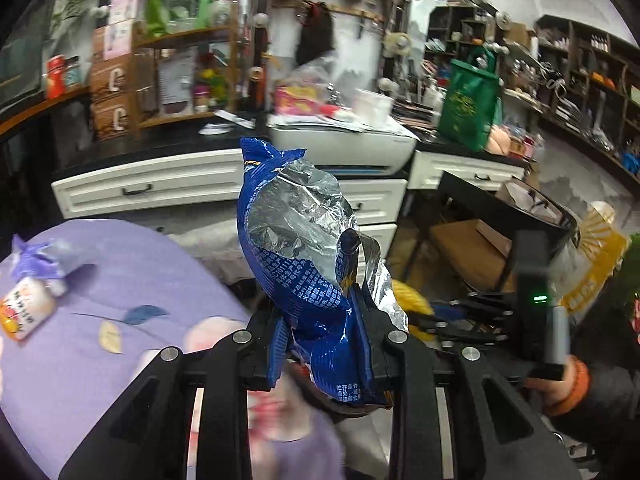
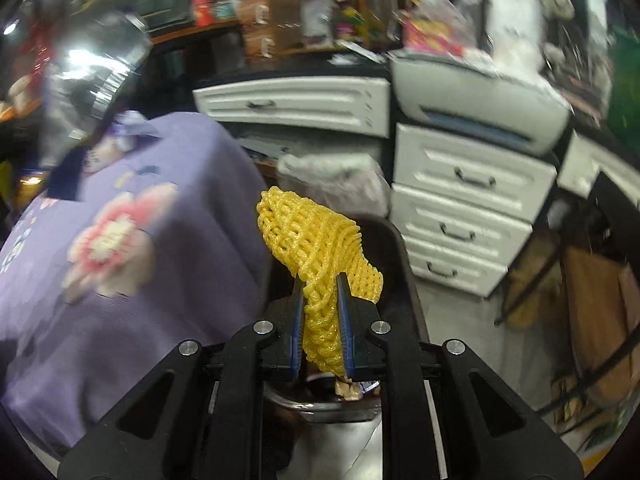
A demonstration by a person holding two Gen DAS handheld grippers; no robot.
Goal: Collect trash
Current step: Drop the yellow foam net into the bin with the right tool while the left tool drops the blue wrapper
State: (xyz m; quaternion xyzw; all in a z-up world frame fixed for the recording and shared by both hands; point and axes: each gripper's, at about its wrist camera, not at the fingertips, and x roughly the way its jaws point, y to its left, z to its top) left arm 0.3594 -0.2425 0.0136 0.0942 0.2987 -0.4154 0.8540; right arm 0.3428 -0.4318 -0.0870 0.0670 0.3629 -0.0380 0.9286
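Cluttered shop interior, catalogued from nearest to farthest.

Left tongs (image 1: 326, 344): closed on a crumpled blue snack wrapper with silver foil lining (image 1: 304, 252). It is pinched by its lower part and stands up above the fingers, torn open near the top. Judged very light, limp and crackly, with a slick foil face; a hold low on the bunched part, as seen, is thought safer than one on a loose flap.

Right tongs (image 2: 322, 316): closed on a yellow foam mesh fruit sleeve (image 2: 316, 240), gripped between the blue pads (image 2: 297, 320) at its narrowed middle. The upper part fans out over the fingers and a short tail hangs beneath. Judged featherlight, soft and springy; little squeeze is needed, and the compressed waist offers the best purchase.

Below the right tongs: a round metal-rimmed container (image 2: 320, 404), partly hidden, with scraps inside. Whether it is the bin cannot be told.

Beside both tongs: a desk under a purple floral cloth (image 1: 120, 280). A small white drink carton with an orange print (image 1: 24, 312) and a crumpled purple wrapper (image 1: 36, 256) lie on its far edge, apparently still to be collected.

Middle distance: white drawer units with dark handles (image 2: 460, 200), and a white printer (image 1: 344, 144) on a black counter.

Far: wooden shelving (image 1: 580, 80) crowded with goods, and a green fabric bag (image 1: 472, 100).
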